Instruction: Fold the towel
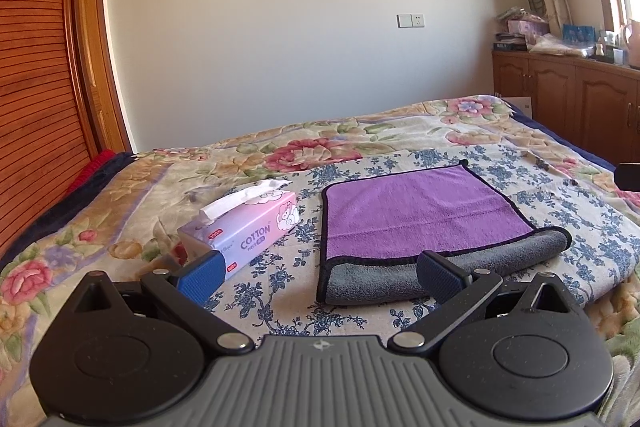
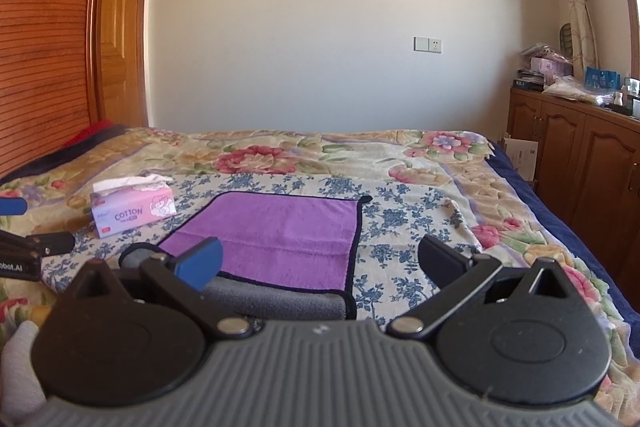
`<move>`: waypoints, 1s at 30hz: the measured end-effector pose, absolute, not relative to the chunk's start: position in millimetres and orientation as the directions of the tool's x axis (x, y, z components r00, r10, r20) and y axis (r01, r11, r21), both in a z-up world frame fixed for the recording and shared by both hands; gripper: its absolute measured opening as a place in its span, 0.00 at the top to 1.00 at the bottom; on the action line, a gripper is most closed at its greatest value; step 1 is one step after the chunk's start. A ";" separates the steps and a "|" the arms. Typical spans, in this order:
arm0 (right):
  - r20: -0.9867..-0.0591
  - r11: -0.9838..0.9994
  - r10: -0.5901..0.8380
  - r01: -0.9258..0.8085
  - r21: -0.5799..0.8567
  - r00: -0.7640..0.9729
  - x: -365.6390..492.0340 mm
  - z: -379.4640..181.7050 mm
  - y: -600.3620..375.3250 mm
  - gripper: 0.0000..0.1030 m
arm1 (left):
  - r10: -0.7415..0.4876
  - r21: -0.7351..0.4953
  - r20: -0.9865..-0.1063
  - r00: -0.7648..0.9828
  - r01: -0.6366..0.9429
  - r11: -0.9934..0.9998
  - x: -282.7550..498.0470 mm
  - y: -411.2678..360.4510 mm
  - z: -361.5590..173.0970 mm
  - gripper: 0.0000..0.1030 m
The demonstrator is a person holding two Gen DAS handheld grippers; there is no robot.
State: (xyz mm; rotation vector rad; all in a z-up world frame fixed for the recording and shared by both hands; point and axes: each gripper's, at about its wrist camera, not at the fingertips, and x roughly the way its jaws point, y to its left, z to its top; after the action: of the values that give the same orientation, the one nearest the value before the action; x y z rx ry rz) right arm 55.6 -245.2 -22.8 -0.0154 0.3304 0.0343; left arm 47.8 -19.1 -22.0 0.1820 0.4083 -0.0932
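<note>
A purple towel (image 1: 424,215) with a dark border lies flat on the bed; its near edge is rolled over, showing the grey underside (image 1: 400,273). It also shows in the right wrist view (image 2: 276,239). My left gripper (image 1: 318,277) is open and empty, held just short of the towel's near left corner. My right gripper (image 2: 320,263) is open and empty, held above the towel's near right corner. The left gripper's edge shows at the far left of the right wrist view (image 2: 24,247).
A pink tissue box (image 1: 244,229) sits on the bed left of the towel, also in the right wrist view (image 2: 134,209). The floral bedspread (image 1: 400,131) covers the bed. A wooden cabinet (image 2: 580,163) stands at the right, a slatted headboard (image 1: 32,87) at the left.
</note>
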 end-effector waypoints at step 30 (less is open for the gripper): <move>-0.450 0.994 0.081 -0.104 -0.026 0.890 108.3 -46.1 -243.8 0.00 | -0.101 0.109 -0.493 0.864 0.177 0.978 114.7 -14.2 -45.1 0.08</move>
State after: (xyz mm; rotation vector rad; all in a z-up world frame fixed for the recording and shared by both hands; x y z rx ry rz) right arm 108.3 -243.8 -46.1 -0.0497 0.4647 0.0961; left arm 114.7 -14.2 -45.1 0.1530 0.5078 -0.1462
